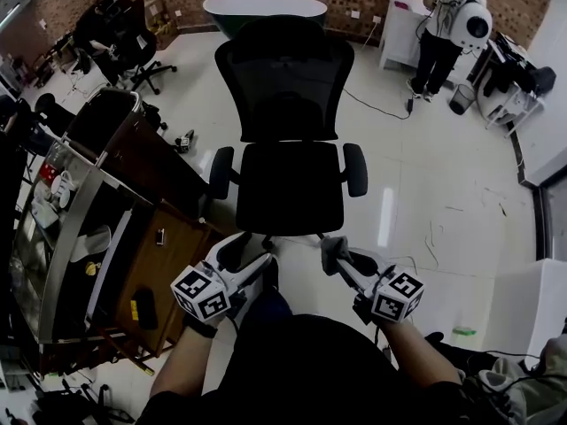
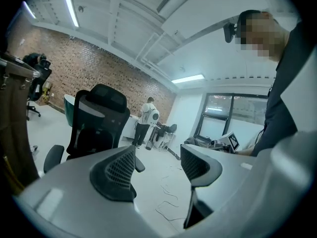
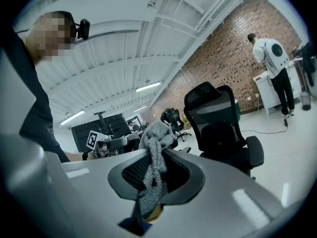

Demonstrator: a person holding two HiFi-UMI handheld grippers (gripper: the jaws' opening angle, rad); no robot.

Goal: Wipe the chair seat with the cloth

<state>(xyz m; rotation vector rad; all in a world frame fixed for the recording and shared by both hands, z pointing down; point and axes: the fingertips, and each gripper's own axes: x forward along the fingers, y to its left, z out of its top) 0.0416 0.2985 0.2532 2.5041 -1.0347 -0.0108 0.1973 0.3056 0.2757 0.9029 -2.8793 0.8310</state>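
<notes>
A black mesh office chair stands in front of me, its seat (image 1: pixel 289 187) bare and facing me. Both grippers are held low, just short of the seat's front edge. My right gripper (image 1: pixel 336 253) is shut on a grey knitted cloth (image 3: pixel 152 168), which sticks up between the jaws and hangs down over them. The same chair (image 3: pixel 221 129) shows beyond that gripper to the right. My left gripper (image 1: pixel 237 253) is open, with nothing between its fingers (image 2: pixel 121 170), and the chair (image 2: pixel 95 128) lies ahead to its left.
A wooden desk (image 1: pixel 170 268) with a metal shelf unit stands close on my left. Another black chair (image 1: pixel 124 42) is at the back left. A person (image 1: pixel 447 25) stands by a white cabinet (image 1: pixel 397 30) at the back right. A cable (image 1: pixel 372 104) runs across the white floor.
</notes>
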